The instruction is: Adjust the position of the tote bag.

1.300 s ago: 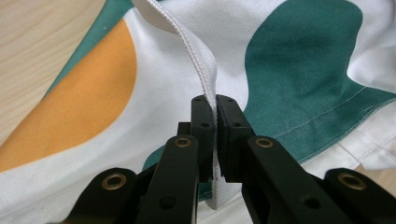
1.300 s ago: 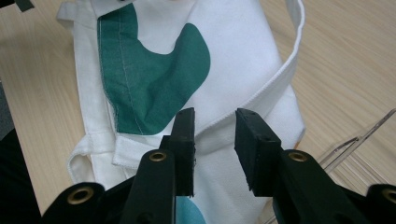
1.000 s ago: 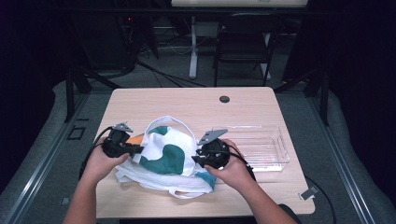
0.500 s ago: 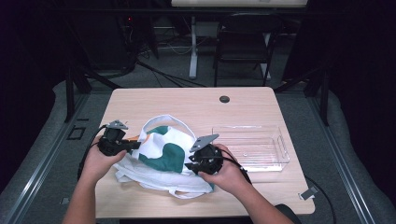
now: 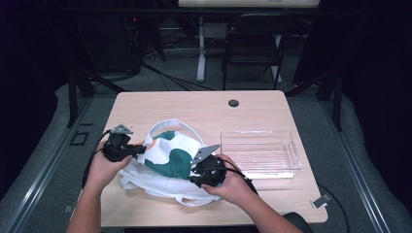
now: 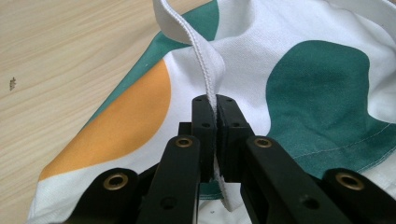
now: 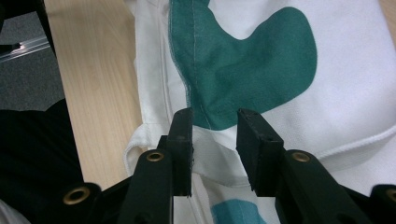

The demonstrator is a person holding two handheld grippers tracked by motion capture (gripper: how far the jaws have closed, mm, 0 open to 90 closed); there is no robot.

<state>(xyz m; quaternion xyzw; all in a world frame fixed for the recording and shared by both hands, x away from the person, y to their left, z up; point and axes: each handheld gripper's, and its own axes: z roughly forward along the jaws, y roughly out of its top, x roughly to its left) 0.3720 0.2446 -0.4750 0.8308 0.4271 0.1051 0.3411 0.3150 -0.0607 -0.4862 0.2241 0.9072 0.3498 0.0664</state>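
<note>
- The bag, white cloth with green and orange patches, lies crumpled in the lower left half of the high view, on the table; its strap loops up toward the frame's centre.
- Your left gripper sits at the bag's left edge. In the left gripper view its jaws are pressed together on the strap's hem, which runs up out of the pads.
- Your right gripper is at the bag's lower right. In the right gripper view the jaws stand apart over a fold below a green patch, and they have just been opening; the cloth lies between them, but the pads do not press it.
- By my reading, you are spreading or folding the bag: the left side is pinned, the right side is seeking a new hold.
- Next, you need to lower the right jaws onto that fold and close, taking one edge rather than a bunch of layers, while the left grip holds the strap taut.
- The bin, clear plastic, stands to the right of the bag.
- Against the earlier frames, your right hand has slid down and left along the bag, away from the bin; the left has kept its place.
</note>
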